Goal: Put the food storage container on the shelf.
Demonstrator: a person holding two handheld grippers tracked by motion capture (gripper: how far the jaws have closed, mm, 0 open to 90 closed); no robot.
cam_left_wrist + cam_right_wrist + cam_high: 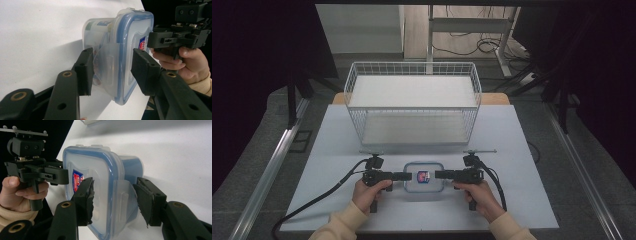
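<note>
container's contents [100, 72] blurred behind cloudy plastic, lid label [423, 176] too small to read, forearms cut off at bottom edge

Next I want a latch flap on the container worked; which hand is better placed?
Right, probably. The right gripper is shut across the container at its lid edge and side flap. The left gripper merely straddles the opposite side; whether it presses is unclear.
</note>
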